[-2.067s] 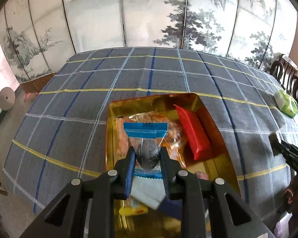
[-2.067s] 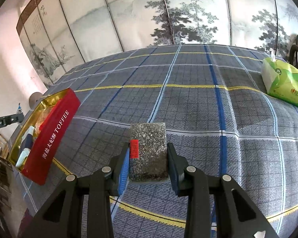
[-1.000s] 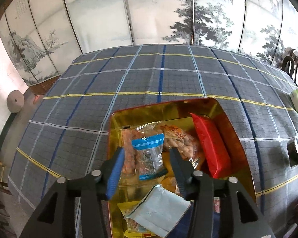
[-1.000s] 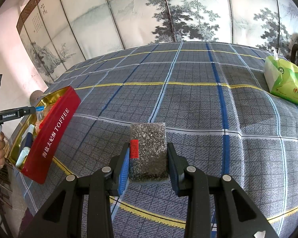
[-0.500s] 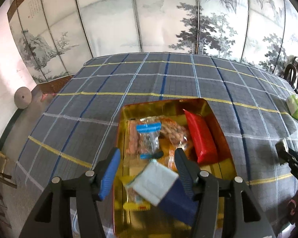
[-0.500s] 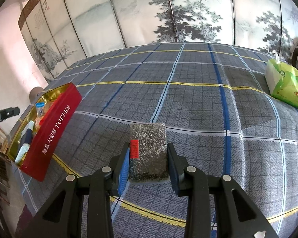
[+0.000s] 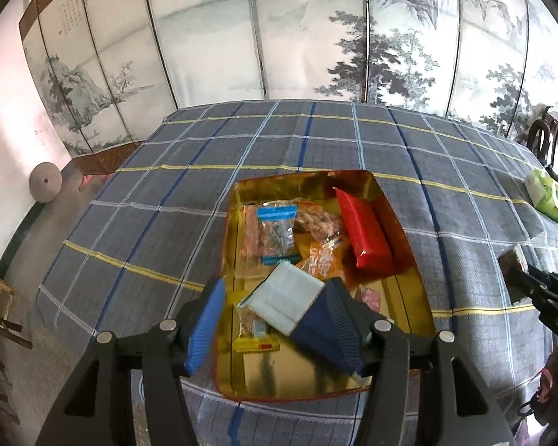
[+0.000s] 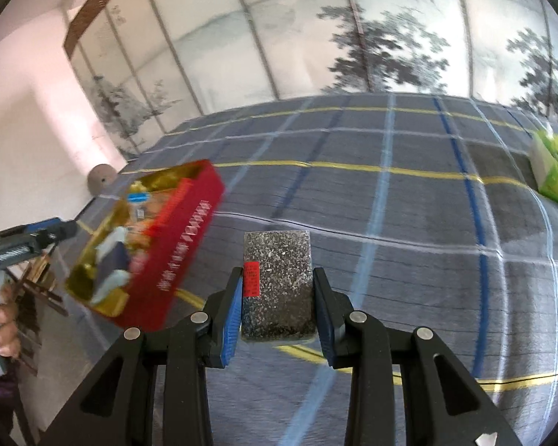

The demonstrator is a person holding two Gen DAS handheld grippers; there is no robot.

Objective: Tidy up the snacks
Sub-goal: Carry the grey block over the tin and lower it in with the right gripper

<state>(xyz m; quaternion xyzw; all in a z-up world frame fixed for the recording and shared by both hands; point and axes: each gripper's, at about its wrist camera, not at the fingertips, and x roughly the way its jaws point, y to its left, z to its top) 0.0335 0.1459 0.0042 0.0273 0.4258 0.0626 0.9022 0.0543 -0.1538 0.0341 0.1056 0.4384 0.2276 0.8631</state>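
Note:
A red tin with a gold inside sits on the plaid tablecloth and holds several snack packets: a clear packet with a blue top, a red packet, a white-and-navy packet. My left gripper is open and empty, raised above the tin's near end. My right gripper is shut on a dark speckled packet with a red label, held above the cloth to the right of the tin. It shows at the right edge of the left wrist view.
A green tissue pack lies at the far right of the table, also in the right wrist view. A painted folding screen stands behind the table. Dark wooden chairs stand at the right.
My left gripper let go of the clear blue-topped packet into the tin, opened, and rose back. My right gripper, still holding the speckled packet, has swung left toward the tin.

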